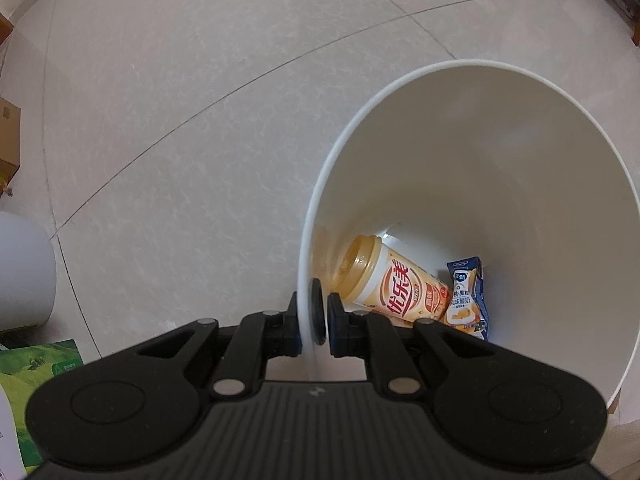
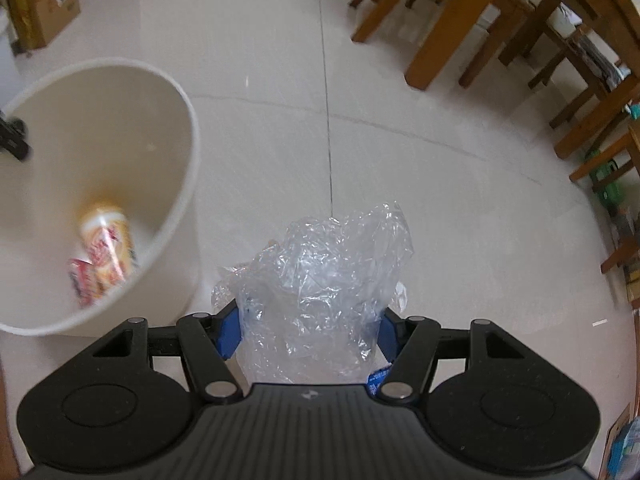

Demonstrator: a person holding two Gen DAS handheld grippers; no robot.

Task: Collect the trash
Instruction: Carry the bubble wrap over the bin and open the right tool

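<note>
A white trash bin [image 1: 520, 152] stands on the tiled floor, and my left gripper [image 1: 318, 308] is shut on its near rim, one pad inside and one outside. At the bottom of the bin lie a yellow milk-tea cup [image 1: 394, 280] and a blue-and-white yogurt pouch [image 1: 468, 300]. My right gripper [image 2: 308, 320] is shut on a crumpled clear plastic wrapper [image 2: 320, 272], held above the floor to the right of the bin [image 2: 120, 120]. The cup [image 2: 108, 236] shows blurred inside. The left gripper's tip [image 2: 14, 138] appears at the bin's far edge.
Wooden chair and table legs [image 2: 440, 28] crowd the upper right. A cardboard box [image 2: 44, 4] stands beyond the bin. A green printed carton [image 1: 36, 364], a white rounded object [image 1: 24, 272] and another box [image 1: 8, 136] sit at the left.
</note>
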